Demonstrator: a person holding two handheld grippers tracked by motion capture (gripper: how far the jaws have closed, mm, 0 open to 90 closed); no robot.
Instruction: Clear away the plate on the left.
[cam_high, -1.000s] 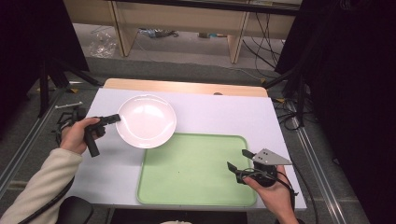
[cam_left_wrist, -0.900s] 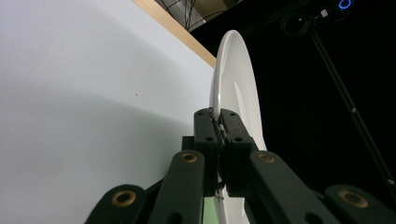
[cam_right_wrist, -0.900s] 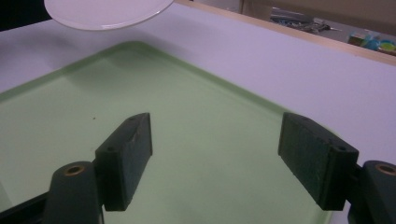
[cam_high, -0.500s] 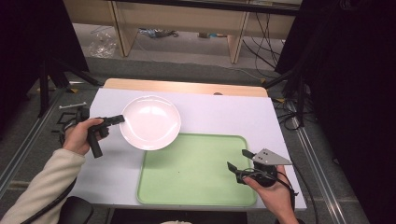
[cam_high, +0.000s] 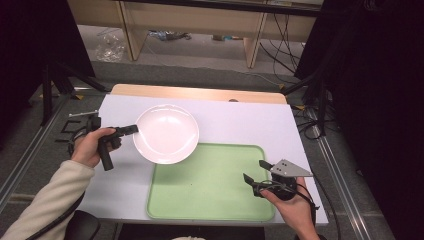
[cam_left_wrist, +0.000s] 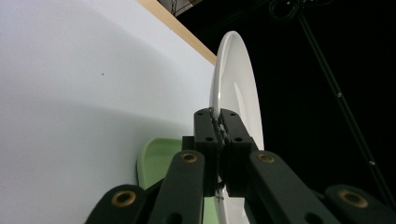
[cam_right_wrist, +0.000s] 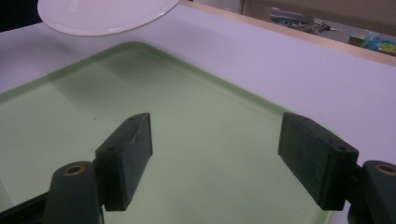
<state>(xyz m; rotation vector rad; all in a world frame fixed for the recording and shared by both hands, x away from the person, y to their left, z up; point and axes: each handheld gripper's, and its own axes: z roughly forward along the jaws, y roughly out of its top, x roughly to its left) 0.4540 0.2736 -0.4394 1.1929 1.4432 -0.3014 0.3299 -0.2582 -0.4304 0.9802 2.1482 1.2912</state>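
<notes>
— What's the left gripper (cam_high: 131, 129) doing over there?

— It's pinching the near-left rim of the white plate (cam_high: 166, 133). In the left gripper view the two jaws are pressing together on the plate's (cam_left_wrist: 236, 88) thin edge, with the rim sitting right between them.

— Is the plate lying on the table?

— It's looking lifted. From the right gripper view the plate (cam_right_wrist: 105, 16) is hanging above the far corner of the green tray (cam_right_wrist: 187, 121), throwing a soft shadow onto it. From above, it's overlapping the tray's (cam_high: 215, 185) upper-left corner and the white table (cam_high: 240, 120) beside it.

— And the person's left hand (cam_high: 92, 145)?

— It's wrapping around the black handle, arm in a pale sleeve (cam_high: 47, 197) coming in from the bottom left.

— What about the right gripper (cam_high: 256, 172)?

— It's hovering over the tray's near-right part, held in the right hand (cam_high: 292, 207). Its jaws are standing wide apart with nothing between them but bare green tray.

— Any contact between the two grippers?

— No, they're sitting well apart, one at each side.
</notes>
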